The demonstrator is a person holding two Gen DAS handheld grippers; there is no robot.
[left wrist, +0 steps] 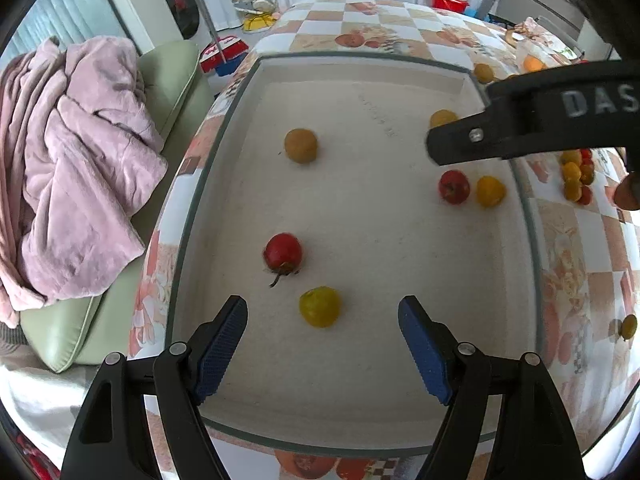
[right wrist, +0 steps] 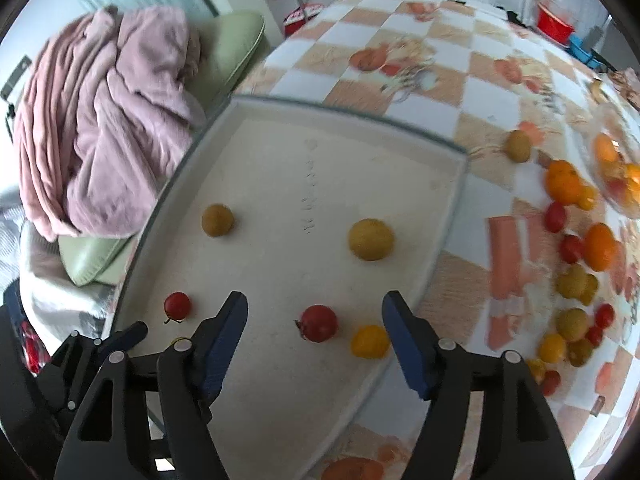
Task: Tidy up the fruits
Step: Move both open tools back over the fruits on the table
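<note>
A white tray lies on the checked tablecloth with several small fruits in it. My left gripper is open over the tray's near end. A yellow-green fruit rests on the tray between its blue pads, untouched, and a red fruit with a stalk lies just beyond. My right gripper is open too, above a red fruit and a yellow fruit near the tray's right rim. Two dull yellow fruits lie farther back. One right finger crosses the left wrist view.
Many loose red, yellow and orange fruits are scattered on the tablecloth right of the tray, beside a glass bowl of oranges. A pink blanket lies on a green cushion to the left, off the table.
</note>
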